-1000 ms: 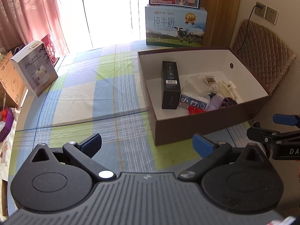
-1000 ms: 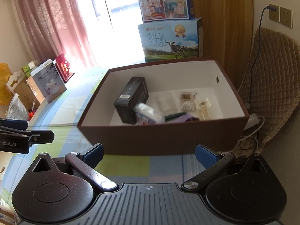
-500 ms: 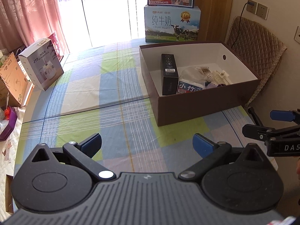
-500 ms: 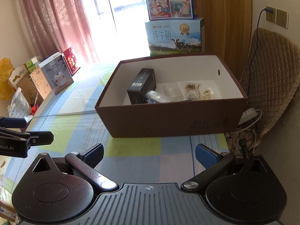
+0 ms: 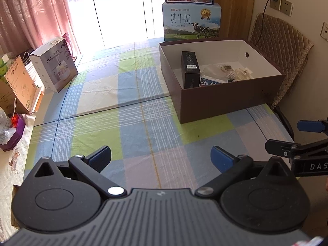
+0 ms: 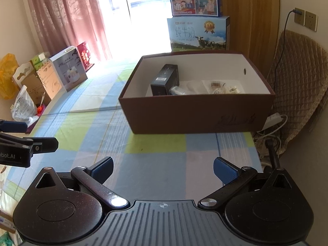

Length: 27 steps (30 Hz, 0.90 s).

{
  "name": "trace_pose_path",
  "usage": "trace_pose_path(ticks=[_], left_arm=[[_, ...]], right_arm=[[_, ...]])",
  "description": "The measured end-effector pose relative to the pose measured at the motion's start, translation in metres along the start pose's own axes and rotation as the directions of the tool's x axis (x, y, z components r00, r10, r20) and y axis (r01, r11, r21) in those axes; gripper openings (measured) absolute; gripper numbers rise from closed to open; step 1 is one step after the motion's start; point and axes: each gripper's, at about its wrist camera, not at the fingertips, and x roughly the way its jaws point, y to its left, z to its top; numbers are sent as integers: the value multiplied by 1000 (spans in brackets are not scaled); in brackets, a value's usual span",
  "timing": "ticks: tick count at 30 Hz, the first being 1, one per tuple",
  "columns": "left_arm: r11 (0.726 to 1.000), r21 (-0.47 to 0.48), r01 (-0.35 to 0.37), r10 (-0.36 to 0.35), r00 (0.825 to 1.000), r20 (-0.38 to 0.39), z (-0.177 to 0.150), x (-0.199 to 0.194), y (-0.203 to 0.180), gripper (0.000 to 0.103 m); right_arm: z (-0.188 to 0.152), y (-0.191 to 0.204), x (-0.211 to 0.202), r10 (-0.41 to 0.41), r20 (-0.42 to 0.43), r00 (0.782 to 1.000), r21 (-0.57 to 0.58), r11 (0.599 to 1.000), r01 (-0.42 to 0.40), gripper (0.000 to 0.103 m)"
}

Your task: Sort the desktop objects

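A brown cardboard box (image 5: 221, 100) (image 6: 196, 112) with a white inside stands on the checked tablecloth, at the right side of the table. Inside lie a black carton (image 5: 190, 68) (image 6: 166, 80), a blue-and-white packet (image 5: 209, 81), clear plastic bags and small white pieces (image 5: 242, 72). My left gripper (image 5: 161, 157) is open and empty, well short of the box and over bare cloth. My right gripper (image 6: 163, 169) is also open and empty, in front of the box's near wall. Each gripper shows at the edge of the other's view.
Two milk cartons (image 5: 191, 24) are stacked behind the box. A white humidifier box (image 5: 54, 69) and brown cartons (image 5: 16, 86) stand along the table's left edge. A padded chair (image 5: 287, 57) and cables (image 6: 270, 127) sit to the right, by the wall.
Both grippers have pulled back from the box, which now looks smaller and farther away. Both stay open and empty.
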Motion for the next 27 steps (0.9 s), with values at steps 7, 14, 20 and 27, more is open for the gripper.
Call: trace_pose_path(ticks=[7,14,20,27], left_arm=[[1000,5,-2,2,1000,-15,-14,-5,1,102],[1000,4,-4,4,1000,-21,-21,-7,2,102],[1000,4,-3,3,1000,-28,-26,-6,4,102],[1000,10,3,-3,1000,-28,-24,-3,3,102]], right_arm=[[-11,9,-2,7,-17,1000,0,1000,-7,101],[-17,16,-3,3,-29,1000,2,1000,-3,101],[-21,21,-1,8,-42,999,-2,1000,-8,101],[-22,23,0,3,-47,999,-6,1000,-3,101]])
